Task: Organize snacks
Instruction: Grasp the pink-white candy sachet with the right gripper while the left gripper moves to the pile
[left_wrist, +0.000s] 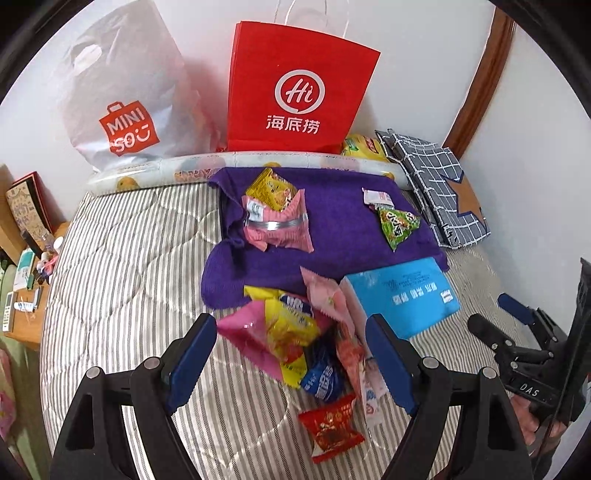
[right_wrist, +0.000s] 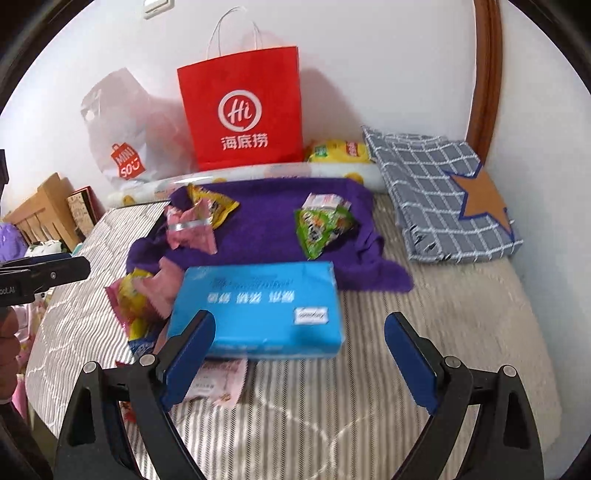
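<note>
- Snack pile (left_wrist: 295, 339) lies on the striped bed, just left of the blue box (left_wrist: 402, 295).
- Left gripper (left_wrist: 291, 363), jaws wide and empty, hovers directly over it, nearer.
- Right gripper (right_wrist: 299, 354), wide and empty, faces the box.

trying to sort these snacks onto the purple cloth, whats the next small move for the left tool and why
Probably lower the left tool onto the loose pile and close on the yellow packet. Its jaws stand open and empty right over that heap, while only two small groups lie on the purple cloth.
</note>
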